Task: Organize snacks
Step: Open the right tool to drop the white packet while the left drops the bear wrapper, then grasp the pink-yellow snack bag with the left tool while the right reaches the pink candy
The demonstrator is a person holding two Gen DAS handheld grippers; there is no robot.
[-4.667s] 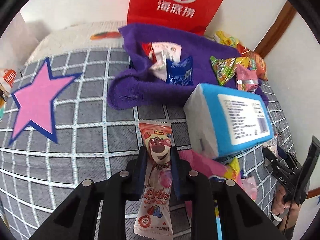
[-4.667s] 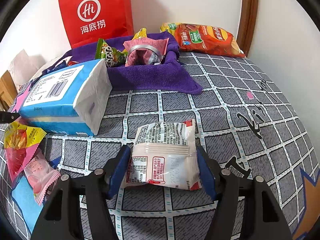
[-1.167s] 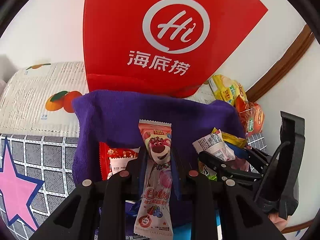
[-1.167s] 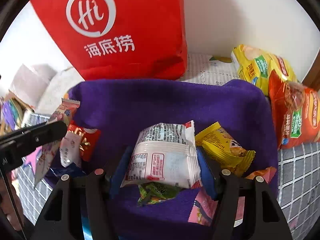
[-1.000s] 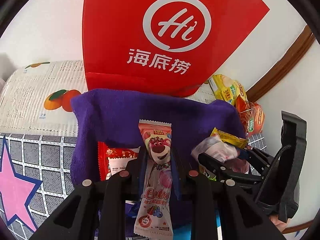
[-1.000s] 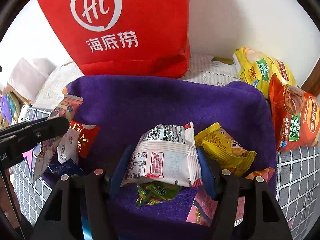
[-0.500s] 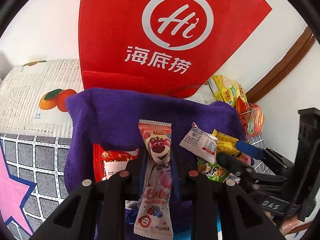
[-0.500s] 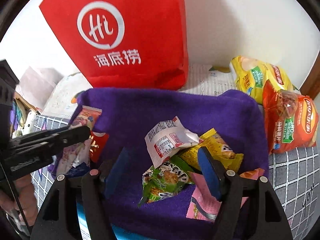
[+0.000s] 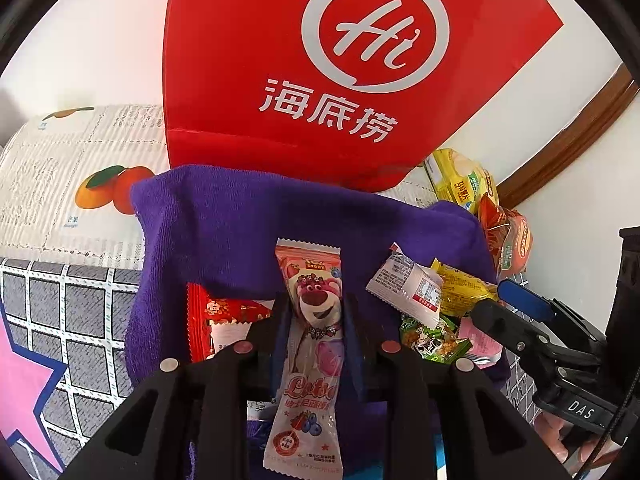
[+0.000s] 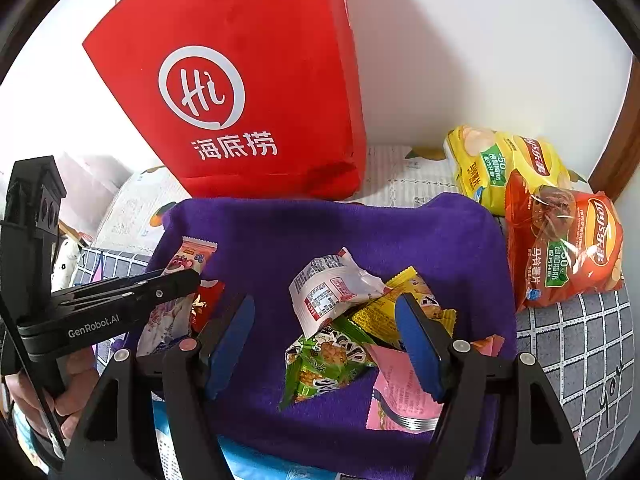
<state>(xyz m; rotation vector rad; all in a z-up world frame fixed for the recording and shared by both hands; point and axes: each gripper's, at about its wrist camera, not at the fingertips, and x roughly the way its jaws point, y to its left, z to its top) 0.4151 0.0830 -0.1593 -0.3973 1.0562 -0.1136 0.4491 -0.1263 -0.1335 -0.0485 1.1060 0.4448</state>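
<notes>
Right hand-held gripper (image 10: 326, 344) has just released our white packet (image 10: 330, 286) onto the purple cloth (image 10: 280, 232); left hand-held gripper (image 9: 314, 330) still grasps the bear lollipop (image 9: 312, 344), next to drop.

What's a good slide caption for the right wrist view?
Open right gripper above the purple cloth, white snack packet lying among the other snacks; left gripper holds a bear lollipop.
</notes>
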